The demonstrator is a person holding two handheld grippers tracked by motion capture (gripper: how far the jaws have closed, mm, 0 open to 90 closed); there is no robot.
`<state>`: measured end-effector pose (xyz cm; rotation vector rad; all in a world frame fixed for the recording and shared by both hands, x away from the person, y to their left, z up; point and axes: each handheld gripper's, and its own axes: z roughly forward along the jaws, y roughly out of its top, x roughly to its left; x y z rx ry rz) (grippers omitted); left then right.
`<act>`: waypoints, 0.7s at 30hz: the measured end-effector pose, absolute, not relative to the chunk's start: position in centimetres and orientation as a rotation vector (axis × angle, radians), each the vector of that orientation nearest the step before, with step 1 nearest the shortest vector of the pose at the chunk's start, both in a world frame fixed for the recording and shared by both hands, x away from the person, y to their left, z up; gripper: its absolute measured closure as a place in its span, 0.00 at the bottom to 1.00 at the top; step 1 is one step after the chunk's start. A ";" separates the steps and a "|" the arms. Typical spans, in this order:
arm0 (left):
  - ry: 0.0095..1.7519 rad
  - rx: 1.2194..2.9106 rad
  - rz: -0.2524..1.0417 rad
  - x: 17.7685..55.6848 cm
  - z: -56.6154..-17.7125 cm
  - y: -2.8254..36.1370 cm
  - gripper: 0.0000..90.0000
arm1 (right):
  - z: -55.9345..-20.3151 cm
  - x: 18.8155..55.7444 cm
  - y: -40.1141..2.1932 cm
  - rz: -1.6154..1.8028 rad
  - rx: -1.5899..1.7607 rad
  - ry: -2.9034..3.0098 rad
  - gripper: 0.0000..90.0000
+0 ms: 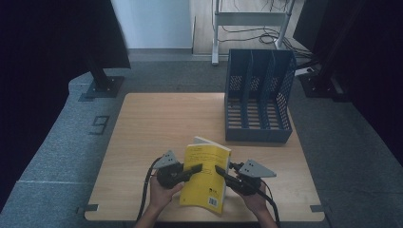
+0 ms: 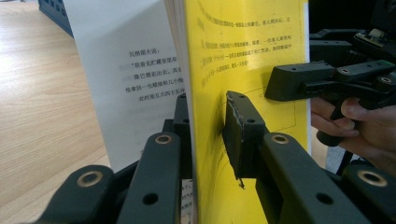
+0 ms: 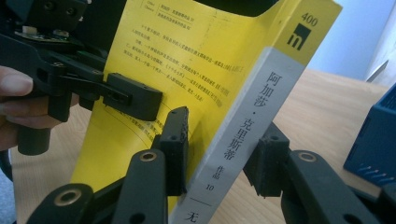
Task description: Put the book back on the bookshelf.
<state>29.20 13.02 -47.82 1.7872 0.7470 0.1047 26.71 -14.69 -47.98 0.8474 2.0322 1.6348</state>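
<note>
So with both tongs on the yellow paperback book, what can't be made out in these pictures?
- Yellow paperback book: its front cover, turned away in the high view.
- Left tongs: whether the far pad presses, hidden behind the book's pages in the left gripper view.
- Right tongs: the far pad's contact, hidden behind the spine in the right gripper view.
- Blue slotted plastic file rack: the compartment floors nearest its back wall, too dark in the high view.

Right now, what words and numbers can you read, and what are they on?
"400" and "m": top of the book's spine.
"阿加莎·克里斯蒂": down the spine.
"作品 10": lower on the spine.
"9": floor mark.
Cover text, inside page and barcode: too small or blurred.
</note>
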 end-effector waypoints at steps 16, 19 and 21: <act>0.717 1.786 0.103 28.8 -47.5 13.0 0.90 | -47.5 26.7 -14.8 1.661 0.794 2.032 0.70; 0.711 1.799 0.126 28.6 -47.3 12.8 0.90 | -47.6 27.2 -14.7 1.691 0.801 2.040 0.70; 0.710 1.800 0.125 28.5 -47.2 12.8 0.91 | -47.6 27.4 -14.7 1.708 0.801 2.048 0.70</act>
